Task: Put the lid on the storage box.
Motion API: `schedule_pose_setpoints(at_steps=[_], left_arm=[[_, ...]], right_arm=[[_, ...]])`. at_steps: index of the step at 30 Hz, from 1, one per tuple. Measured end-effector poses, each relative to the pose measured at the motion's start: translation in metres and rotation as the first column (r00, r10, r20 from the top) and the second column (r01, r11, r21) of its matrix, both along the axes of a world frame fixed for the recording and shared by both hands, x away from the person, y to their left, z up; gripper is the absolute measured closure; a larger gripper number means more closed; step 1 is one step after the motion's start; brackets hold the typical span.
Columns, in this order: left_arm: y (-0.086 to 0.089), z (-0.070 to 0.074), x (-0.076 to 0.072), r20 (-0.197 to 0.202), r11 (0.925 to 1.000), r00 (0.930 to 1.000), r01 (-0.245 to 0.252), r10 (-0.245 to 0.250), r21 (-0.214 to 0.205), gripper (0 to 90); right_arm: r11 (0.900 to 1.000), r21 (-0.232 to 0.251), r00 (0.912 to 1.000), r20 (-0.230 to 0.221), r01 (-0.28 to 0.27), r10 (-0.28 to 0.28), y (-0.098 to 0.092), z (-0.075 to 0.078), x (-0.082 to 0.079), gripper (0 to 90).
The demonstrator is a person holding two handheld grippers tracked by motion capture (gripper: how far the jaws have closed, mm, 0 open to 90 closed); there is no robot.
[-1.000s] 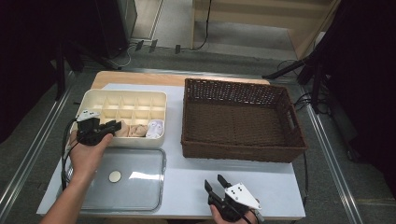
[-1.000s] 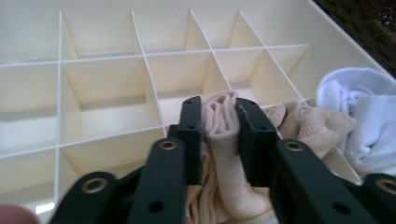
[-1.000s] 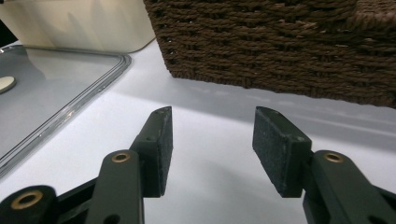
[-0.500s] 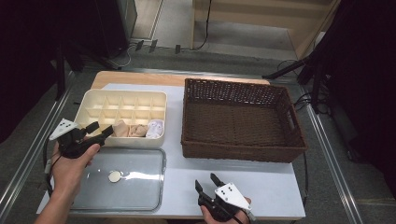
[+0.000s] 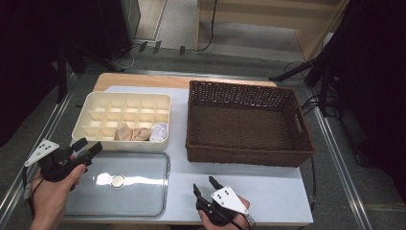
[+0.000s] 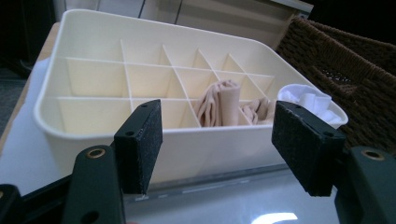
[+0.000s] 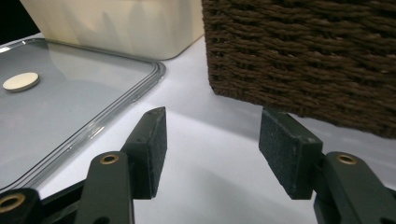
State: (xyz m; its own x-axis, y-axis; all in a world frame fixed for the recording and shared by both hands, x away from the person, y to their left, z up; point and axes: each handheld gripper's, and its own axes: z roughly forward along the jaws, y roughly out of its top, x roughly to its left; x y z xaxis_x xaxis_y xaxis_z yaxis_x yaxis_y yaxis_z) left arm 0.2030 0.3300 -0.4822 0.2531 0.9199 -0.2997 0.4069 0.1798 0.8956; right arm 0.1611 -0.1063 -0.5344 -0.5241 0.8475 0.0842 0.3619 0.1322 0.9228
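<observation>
Left gripper (image 5: 87,147) fingers spread, nothing between, jaws just opened, at bench's front-left edge just off the cream divider box (image 5: 95,103); rolled beige socks (image 6: 219,102) in its front-row compartments. Right gripper (image 5: 205,188) fingers spread, empty, front edge near wicker basket (image 5: 249,158).

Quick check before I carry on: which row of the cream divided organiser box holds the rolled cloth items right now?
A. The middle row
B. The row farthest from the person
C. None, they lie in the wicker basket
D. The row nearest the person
D. In the high view the beige rolled cloths and the white one sit in the compartments along the near wall of the organiser box, at its right end; the wicker basket holds none.
</observation>
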Motion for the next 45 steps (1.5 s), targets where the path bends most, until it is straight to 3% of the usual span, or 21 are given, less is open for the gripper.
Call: schedule_pose_setpoints(at_steps=[9, 17, 22, 27, 30, 35, 38, 45], left_arm=[[0.021, -0.012, -0.019, -0.024, 0.9997, 0.9994, -0.024, 0.024, 0.002, 34.5], [0.037, -0.028, -0.032, -0.053, 0.9986, 0.9973, -0.051, 0.052, 0.011, 34.8], [0.046, -0.041, -0.041, -0.08, 0.9979, 0.9948, -0.063, 0.064, 0.011, 34.8], [0.052, -0.046, -0.046, -0.096, 0.9979, 0.9933, -0.063, 0.064, 0.012, 34.7], [0.055, -0.049, -0.05, -0.106, 0.9973, 0.992, -0.066, 0.069, 0.032, 34.6], [0.059, -0.054, -0.055, -0.122, 0.9973, 0.99, -0.067, 0.07, 0.028, 35.1], [0.062, -0.058, -0.057, -0.141, 0.9977, 0.9877, -0.066, 0.068, 0.016, 36.9], [0.062, -0.063, -0.059, -0.185, 0.9987, 0.9815, -0.048, 0.05, 0.017, 40.9]], right_arm=[[0.9992, -0.033, 0.9983, 0.052, -0.025, 0.027, 0.018, -0.004, 0.002, 43.4], [0.999, -0.007, 0.996, 0.078, -0.043, 0.044, 0.029, -0.005, 0.004, 46.0], [0.9959, -0.017, 0.9947, 0.049, -0.089, 0.09, 0.043, -0.005, 0.003, 48.5], [0.9924, -0.028, 0.9914, 0.05, -0.119, 0.121, 0.052, -0.005, 0.001, 50.2], [0.9913, -0.03, 0.991, 0.035, -0.128, 0.129, 0.055, -0.006, 0.001, 50.6], [0.9909, 0.001, 0.9909, -0.004, -0.135, 0.135, 0.06, -0.008, 0.0, 53.8], [0.9921, 0.046, 0.9926, -0.029, -0.117, 0.118, 0.066, -0.009, -0.002, 55.9], [0.9931, 0.073, 0.9914, -0.086, -0.092, 0.099, 0.076, -0.012, -0.001, 59.5]])
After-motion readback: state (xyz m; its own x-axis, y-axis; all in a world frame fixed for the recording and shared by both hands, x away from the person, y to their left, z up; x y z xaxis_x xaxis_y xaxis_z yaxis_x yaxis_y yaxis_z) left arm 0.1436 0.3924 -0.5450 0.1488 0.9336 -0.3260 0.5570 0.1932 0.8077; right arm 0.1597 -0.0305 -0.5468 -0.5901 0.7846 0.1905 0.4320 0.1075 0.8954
